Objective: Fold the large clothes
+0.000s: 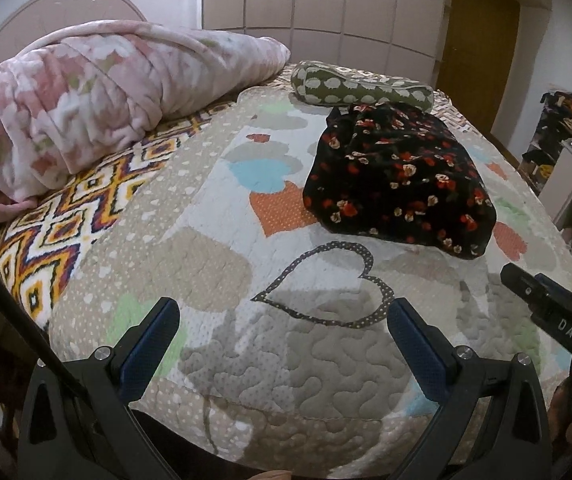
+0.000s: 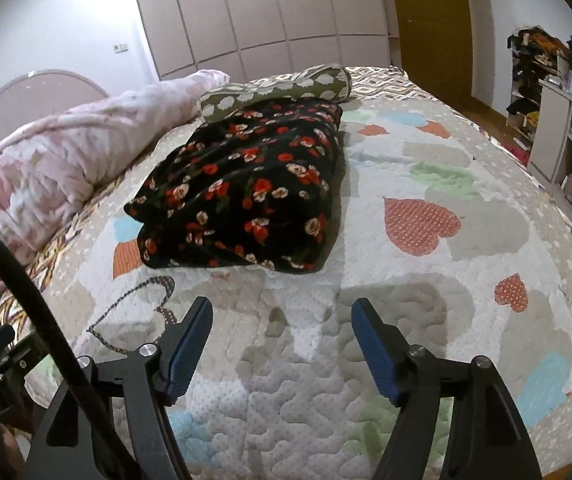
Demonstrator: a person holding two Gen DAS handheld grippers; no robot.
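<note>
The black floral garment (image 2: 242, 192) lies in a thick, compact bundle on the bed's heart-patterned quilt (image 2: 425, 320), just in front of the green bolster pillow (image 2: 274, 90). It looks nearly finished: a good next move is pressing the layers flat and squaring the edges. The left hand-held gripper (image 1: 284, 314) and the right hand-held gripper (image 2: 282, 316) both gape wide, empty, short of the garment.
</note>
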